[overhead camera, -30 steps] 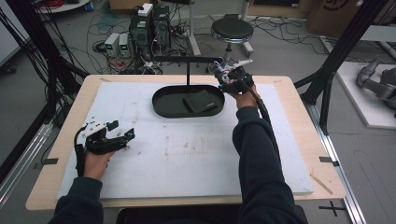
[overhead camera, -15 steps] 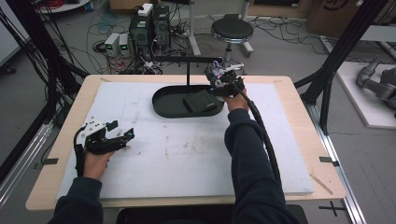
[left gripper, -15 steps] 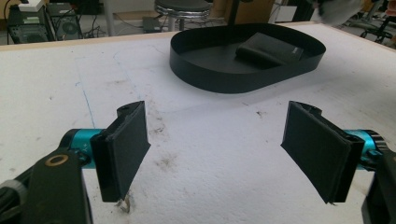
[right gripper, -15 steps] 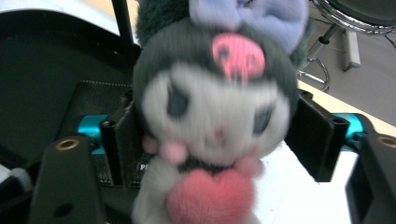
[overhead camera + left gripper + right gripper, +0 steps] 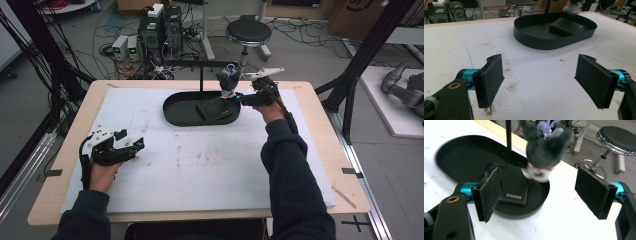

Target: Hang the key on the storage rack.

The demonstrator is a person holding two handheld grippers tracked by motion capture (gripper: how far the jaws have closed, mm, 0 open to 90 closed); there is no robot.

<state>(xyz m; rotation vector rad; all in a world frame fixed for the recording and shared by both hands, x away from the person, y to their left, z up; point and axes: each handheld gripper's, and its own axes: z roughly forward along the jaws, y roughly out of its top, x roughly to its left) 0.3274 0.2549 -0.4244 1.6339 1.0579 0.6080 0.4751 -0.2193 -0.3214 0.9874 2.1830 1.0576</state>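
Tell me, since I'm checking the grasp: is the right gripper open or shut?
Open: in its own view the right gripper has its jaws wide apart, the dark plush toy beyond them, ungripped.

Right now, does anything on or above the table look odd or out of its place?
Yes: a dark furry plush toy hangs above the right end of the black oval tray, over a black wallet lying inside. It looks blurred, perhaps swinging. The right claw is open near it; the left claw is open over the white mat.
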